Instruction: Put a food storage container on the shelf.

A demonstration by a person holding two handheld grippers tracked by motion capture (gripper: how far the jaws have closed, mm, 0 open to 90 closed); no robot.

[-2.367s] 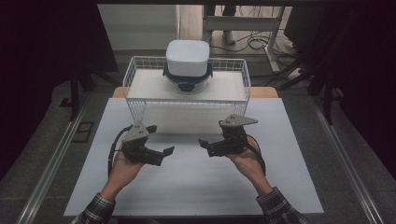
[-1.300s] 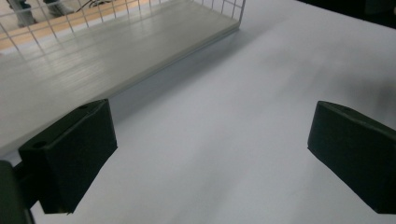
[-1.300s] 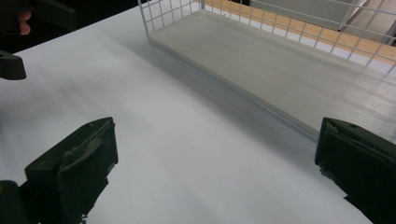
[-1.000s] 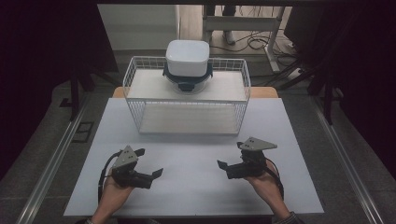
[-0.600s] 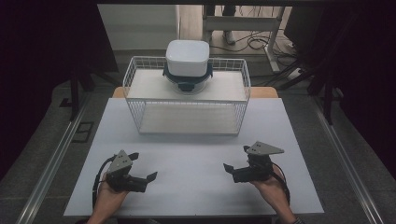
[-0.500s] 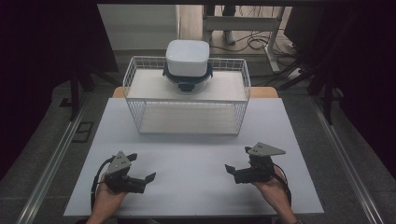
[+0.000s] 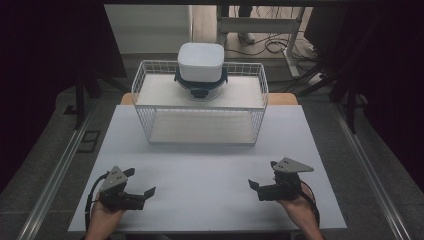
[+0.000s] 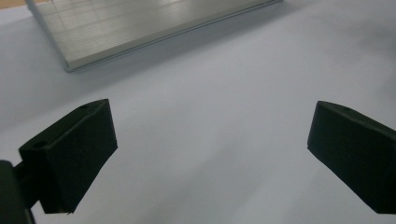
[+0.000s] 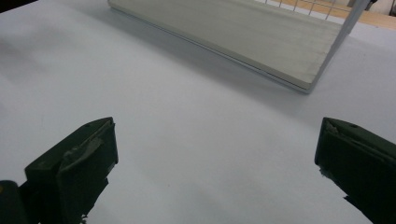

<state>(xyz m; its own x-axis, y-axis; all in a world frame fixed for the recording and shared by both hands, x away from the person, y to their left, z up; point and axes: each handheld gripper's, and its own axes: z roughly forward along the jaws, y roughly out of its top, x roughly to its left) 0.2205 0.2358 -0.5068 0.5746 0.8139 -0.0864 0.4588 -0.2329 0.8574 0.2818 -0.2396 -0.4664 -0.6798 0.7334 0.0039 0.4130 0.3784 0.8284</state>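
Your left gripper (image 7: 134, 192) and right gripper (image 7: 262, 187) both rest empty with jaws spread wide, well short of the wire rack (image 7: 200, 141); the lidded container (image 7: 201, 69) sits on the rack's top shelf, so the work looks done or unstarted.

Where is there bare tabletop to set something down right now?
The widest free patch of the white tabletop lies between the left gripper, the right gripper and the white wire basket. The back is crowded: the basket holds a white lidded container.
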